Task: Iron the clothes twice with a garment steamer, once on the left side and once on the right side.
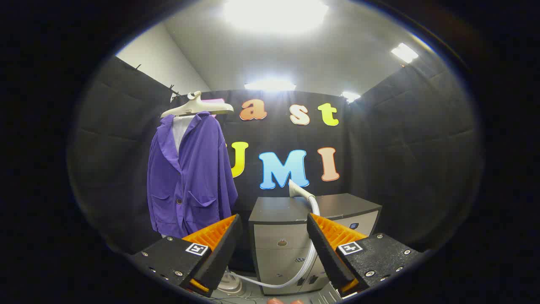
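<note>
I see the gripper (274, 236) jaws spread, holding nothing. Steamer head (300, 192) rests on the cabinet (295, 211) just beyond them; purple jacket (190, 177) hangs on a hanger (196, 107), left of the cabinet.

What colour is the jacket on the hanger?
Purple, seen in the gripper view: jacket beyond the open gripper.
</note>
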